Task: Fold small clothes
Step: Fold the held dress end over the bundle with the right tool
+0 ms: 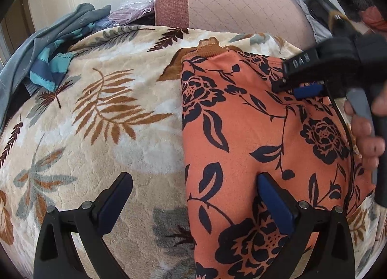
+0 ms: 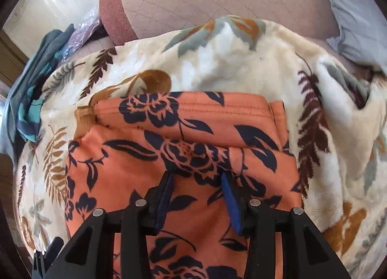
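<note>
An orange garment with a dark floral print [image 1: 254, 138] lies folded on a cream leaf-patterned blanket [image 1: 108, 114]; its brown ribbed collar [image 1: 208, 49] shows at the far end. My left gripper [image 1: 193, 187] is open wide over the garment's left edge, one finger above the blanket, the other above the cloth. My right gripper [image 2: 197, 177] is open and empty over the middle of the garment [image 2: 135, 177]. It also shows in the left wrist view [image 1: 297, 88], low over the garment's far right part. A folded flap with a hem [image 2: 193, 112] lies across the far end.
A heap of blue and teal clothes [image 1: 48, 61] lies at the blanket's far left [image 2: 26, 100]. A pink quilted cushion [image 1: 229, 3] stands behind the blanket. A grey pillow [image 2: 358, 18] lies at the far right. A plastic bag [image 1: 135, 10] sits by the cushion.
</note>
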Action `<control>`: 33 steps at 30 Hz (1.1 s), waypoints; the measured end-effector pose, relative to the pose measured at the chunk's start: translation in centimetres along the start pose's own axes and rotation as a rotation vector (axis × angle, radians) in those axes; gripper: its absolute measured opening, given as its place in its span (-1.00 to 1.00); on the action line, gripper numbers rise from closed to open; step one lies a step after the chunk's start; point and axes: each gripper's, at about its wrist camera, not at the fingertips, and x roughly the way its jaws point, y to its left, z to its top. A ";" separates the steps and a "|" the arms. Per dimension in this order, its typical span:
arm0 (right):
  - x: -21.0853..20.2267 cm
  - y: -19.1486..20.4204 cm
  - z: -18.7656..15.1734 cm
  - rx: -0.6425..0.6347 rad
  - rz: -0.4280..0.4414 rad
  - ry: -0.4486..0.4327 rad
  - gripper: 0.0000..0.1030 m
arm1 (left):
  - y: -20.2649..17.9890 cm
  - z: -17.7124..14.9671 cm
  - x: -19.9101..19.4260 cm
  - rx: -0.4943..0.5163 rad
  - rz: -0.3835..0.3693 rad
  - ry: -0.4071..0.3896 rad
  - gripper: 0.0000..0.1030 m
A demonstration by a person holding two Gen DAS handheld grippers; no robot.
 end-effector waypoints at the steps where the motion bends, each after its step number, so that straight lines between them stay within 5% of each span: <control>1: -0.4 0.9 0.5 -0.014 0.007 -0.003 -0.10 | 0.1 0.0 -0.1 -0.001 -0.005 0.001 1.00; 5: -2.4 4.3 1.9 -0.068 0.143 -0.075 -0.10 | 0.3 0.1 0.0 -0.005 -0.017 0.005 1.00; 7: -1.8 6.4 2.2 -0.103 0.180 -0.044 -0.10 | 0.3 0.0 -0.1 0.002 -0.017 0.002 1.00; 10: 2.0 8.7 1.8 -0.175 0.126 0.073 -0.08 | 0.3 0.0 0.0 0.009 -0.013 -0.001 1.00; 17: 1.7 10.2 1.3 -0.184 0.066 0.045 -0.03 | 0.4 0.0 0.0 0.006 -0.025 0.000 1.00; 22: -2.3 7.6 -0.9 -0.143 0.163 -0.049 -0.03 | 0.2 -0.1 -0.2 0.015 -0.014 -0.009 1.00; 33: -8.2 -0.9 -10.9 -0.096 0.120 -0.100 -0.03 | 0.1 -0.3 0.2 0.016 -0.010 -0.012 1.00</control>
